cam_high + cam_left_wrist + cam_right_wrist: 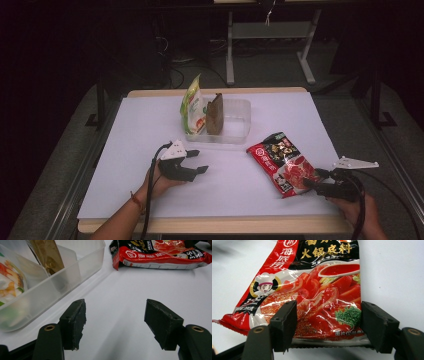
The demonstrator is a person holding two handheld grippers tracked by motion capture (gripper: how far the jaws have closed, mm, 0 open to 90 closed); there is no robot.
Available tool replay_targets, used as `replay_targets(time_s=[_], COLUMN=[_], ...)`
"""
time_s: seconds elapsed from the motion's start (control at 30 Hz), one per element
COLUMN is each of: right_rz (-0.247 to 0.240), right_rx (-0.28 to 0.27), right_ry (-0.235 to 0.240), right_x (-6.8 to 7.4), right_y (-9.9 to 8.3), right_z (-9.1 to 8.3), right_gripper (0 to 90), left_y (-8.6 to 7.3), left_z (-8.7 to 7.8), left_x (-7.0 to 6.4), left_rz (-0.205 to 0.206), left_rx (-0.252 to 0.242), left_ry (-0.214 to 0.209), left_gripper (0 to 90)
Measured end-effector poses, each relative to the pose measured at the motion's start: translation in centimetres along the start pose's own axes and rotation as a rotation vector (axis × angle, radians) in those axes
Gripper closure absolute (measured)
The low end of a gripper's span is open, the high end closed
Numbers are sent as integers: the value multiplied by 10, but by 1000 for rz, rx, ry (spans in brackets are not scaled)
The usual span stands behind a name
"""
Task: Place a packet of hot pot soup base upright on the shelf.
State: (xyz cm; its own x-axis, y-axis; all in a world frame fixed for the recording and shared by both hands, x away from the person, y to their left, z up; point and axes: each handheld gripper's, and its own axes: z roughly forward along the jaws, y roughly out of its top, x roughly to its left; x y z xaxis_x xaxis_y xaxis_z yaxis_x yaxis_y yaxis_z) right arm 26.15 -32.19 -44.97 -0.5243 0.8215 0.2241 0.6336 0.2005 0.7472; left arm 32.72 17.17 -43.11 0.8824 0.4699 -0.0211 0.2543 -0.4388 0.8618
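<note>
While the red packet (282, 164) is lying flat at the lower right of the high view, its long side is slanting from upper left to lower right, and the right gripper (316, 178) is sitting at its near end with jaws spread wide, pinching nothing. The left gripper (196, 161) is waiting farther off, jaws apart too. The right gripper view is showing the packet's bottom edge (329, 340) sitting between the jaws, and the left gripper view is showing the clear box (75, 267).

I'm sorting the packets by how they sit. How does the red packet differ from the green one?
The red packet lies flat on the white table, outside the clear box; the green packet stands on edge inside it. The red packet's near edge sits between the right gripper fingers; nothing touches the green one. Both are glossy printed food pouches.
</note>
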Motion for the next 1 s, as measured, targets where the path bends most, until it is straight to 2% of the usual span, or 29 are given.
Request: replay_targets(time_s=[0.07,0.1,0.17,0.23,0.3,0.43,0.53,0.63,0.7,0.77,0.9,1.0], right_rz=[3,-3,4,33,32,-22,-46,-84,-110,-122,-180,-192], right_rx=[8,14,8,5,6,24,36,47,60,66,83,78], right_ry=[-1,-12,-31,-10,0,14,21,41,61,99,127,138], right_x=[0,0,-1,-3,-1,10,17,25,31,38,53,56], right_y=[1,2,3,1,1,4,5,7,8,7,8,7], right_z=[0,-2,-5,-6,-4,-2,0,3,5,7,10,12], right_gripper=[324,363,507,551,593,702,763,799,819,825,831,836], left_y=[0,0,1,1,2,3,4,5,8,10,16,21], left_z=[0,0,0,0,1,1,4,8,14,19,32,45], left_x=[0,0,0,0,-1,-2,-1,-2,-3,-6,-11,-11], left_rz=[-5,-5,-6,-2,-6,-20,-57,-92,-100,-117,-133,-153], left_rx=[-4,-3,-8,-3,-8,-19,-32,-40,-32,-37,-22,-13], left_ry=[-4,-6,-14,-17,-23,-41,-58,-86,-89,-120,-153,-146], left_gripper=[337,338,355,355,364,395,399,366,355,330,302,263])
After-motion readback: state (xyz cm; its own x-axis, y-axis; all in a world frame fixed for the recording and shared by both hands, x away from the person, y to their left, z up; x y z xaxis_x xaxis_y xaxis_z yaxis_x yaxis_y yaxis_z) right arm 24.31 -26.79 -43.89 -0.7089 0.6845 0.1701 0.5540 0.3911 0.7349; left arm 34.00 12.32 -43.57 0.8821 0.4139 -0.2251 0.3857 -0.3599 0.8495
